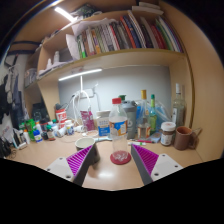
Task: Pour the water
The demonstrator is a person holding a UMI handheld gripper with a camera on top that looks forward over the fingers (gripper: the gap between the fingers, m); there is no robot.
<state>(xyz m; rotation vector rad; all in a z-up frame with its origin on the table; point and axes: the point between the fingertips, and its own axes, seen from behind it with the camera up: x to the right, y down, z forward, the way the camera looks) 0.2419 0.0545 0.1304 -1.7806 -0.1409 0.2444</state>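
The gripper (pixel 113 160) is held level, fingers spread (nothing between them), facing a water bottle (pixel 118 122).

Handheld 2-finger gripper (pixel 115 163): open, level, aimed toward 12 o'clock. Left finger with magenta inner pad (pixel 84 158) at 7 o'clock, right finger with magenta pad (pixel 146 157) at 5 o'clock. Nothing pressed between them.

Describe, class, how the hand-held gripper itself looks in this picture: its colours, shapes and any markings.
The gripper has two pale, whitish-grey fingers that narrow toward their tips. Each bears a magenta pad on its inner face, crossed by fine ridge-like lines. No cables, lettering, hand or sleeve show.
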